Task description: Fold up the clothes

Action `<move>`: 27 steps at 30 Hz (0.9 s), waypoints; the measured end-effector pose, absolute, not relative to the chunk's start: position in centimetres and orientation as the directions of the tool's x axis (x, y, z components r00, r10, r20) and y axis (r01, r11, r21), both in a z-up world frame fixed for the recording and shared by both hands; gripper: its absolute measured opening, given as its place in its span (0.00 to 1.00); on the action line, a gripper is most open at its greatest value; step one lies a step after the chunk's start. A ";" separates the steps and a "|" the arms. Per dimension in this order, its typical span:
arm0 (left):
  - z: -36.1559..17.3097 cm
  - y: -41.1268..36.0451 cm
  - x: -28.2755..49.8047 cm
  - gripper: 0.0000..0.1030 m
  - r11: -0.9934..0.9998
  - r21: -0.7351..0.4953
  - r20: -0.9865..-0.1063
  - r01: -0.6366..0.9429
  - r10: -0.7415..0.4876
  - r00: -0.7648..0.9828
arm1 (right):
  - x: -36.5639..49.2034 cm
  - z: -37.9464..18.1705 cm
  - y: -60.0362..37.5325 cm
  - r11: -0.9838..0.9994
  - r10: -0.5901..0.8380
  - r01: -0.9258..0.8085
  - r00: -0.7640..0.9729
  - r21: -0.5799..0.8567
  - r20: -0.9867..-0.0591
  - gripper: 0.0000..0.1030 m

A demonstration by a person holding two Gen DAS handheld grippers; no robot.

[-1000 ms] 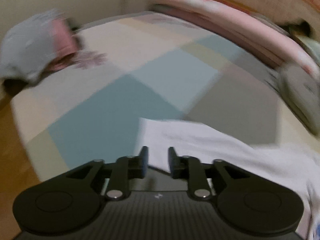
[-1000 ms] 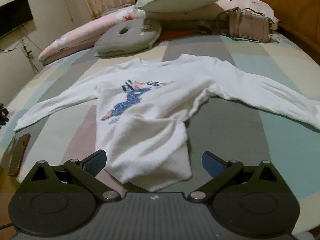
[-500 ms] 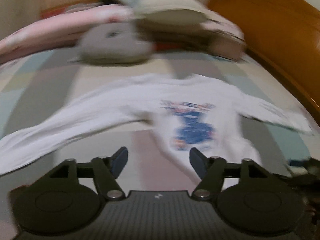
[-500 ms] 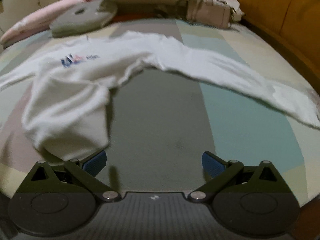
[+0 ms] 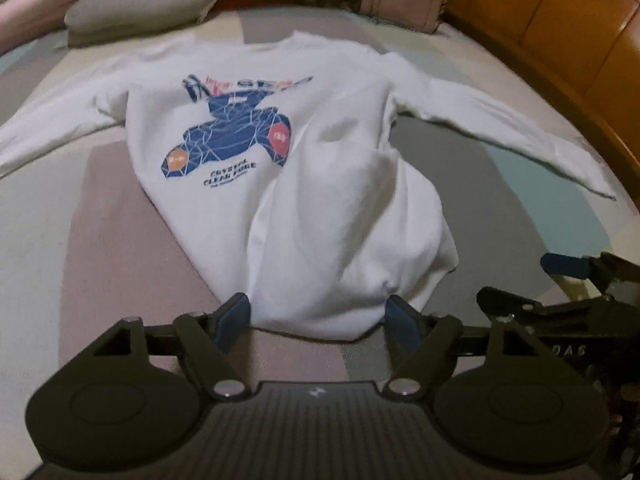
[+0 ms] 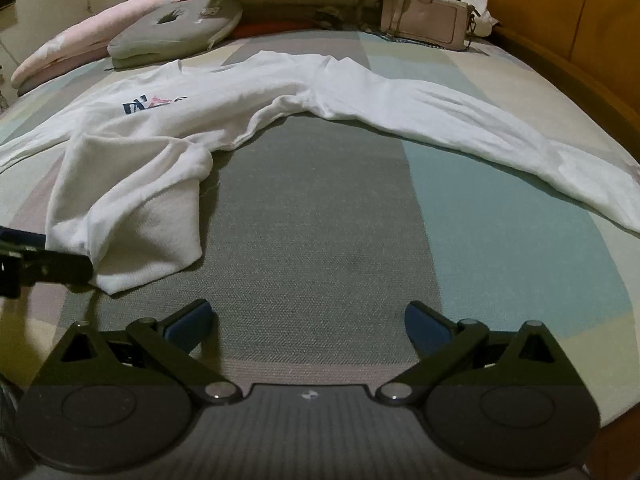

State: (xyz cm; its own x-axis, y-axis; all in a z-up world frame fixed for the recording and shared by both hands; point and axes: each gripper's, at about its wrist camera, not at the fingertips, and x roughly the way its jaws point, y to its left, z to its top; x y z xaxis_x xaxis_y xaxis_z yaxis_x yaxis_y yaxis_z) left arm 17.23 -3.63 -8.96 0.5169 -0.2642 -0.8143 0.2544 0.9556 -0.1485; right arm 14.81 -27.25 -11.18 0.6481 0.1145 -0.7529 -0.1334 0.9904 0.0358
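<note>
At the near edge of the bed, the left gripper hangs with its jaws opening, the bunched hem of the white sweatshirt lying between and just beyond the blue pads; they do not appear to press the cloth. The right gripper stands released over bare bedcover, nothing between its jaws, with the hem's folded corner off to its far left. The sweatshirt lies print-up, its long axis running from the near hem to the collar at the far side, both sleeves spread wide to left and right. The right sleeve trails across the cover beyond the right gripper. The left gripper is judged much the nearer to the hem, so straightening that edge would likely fall to it. A cushion and handbag sit at the far end.
</note>
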 end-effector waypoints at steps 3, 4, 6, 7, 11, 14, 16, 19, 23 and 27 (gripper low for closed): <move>-9.2 -3.7 17.2 0.80 0.957 -0.140 -0.827 0.254 -0.254 0.502 | 14.8 -11.3 -27.2 0.990 0.114 -0.135 0.654 0.032 -0.748 1.00; -9.2 -3.7 17.1 0.81 0.957 -0.136 -0.825 0.255 -0.252 0.506 | 14.8 -11.2 -27.2 0.990 0.113 -0.135 0.653 0.032 -0.749 1.00; -9.1 -3.8 16.9 0.82 0.957 -0.135 -0.821 0.255 -0.252 0.512 | 14.9 -11.2 -27.2 0.990 0.112 -0.134 0.651 0.032 -0.751 1.00; -9.0 -3.8 16.8 0.83 0.958 -0.136 -0.819 0.252 -0.252 0.515 | 14.9 -11.2 -27.1 0.990 0.112 -0.134 0.651 0.031 -0.751 1.00; -9.2 -3.8 16.7 0.84 0.960 -0.138 -0.819 0.244 -0.249 0.517 | 15.0 -11.2 -27.1 0.991 0.109 -0.131 0.647 0.030 -0.754 1.00; -9.3 -3.6 16.7 0.84 0.958 -0.150 -0.816 0.243 -0.259 0.516 | 15.1 -11.2 -27.0 0.992 0.105 -0.127 0.645 0.029 -0.757 1.00; -9.3 -3.5 16.7 0.85 0.957 -0.160 -0.814 0.243 -0.267 0.515 | 15.1 -11.2 -26.9 0.992 0.102 -0.123 0.645 0.028 -0.758 1.00; -9.3 -3.4 16.8 0.86 0.955 -0.172 -0.812 0.240 -0.276 0.515 | 15.1 -11.2 -26.8 0.992 0.099 -0.120 0.643 0.027 -0.759 1.00; -9.2 -3.7 16.9 0.87 0.958 -0.166 -0.815 0.231 -0.266 0.514 | 15.1 -11.1 -26.8 0.993 0.097 -0.118 0.641 0.028 -0.761 1.00; -8.2 -3.9 16.5 0.87 0.959 -0.176 -0.802 0.222 -0.271 0.533 | 15.0 -11.1 -26.9 0.993 0.098 -0.117 0.641 0.028 -0.761 1.00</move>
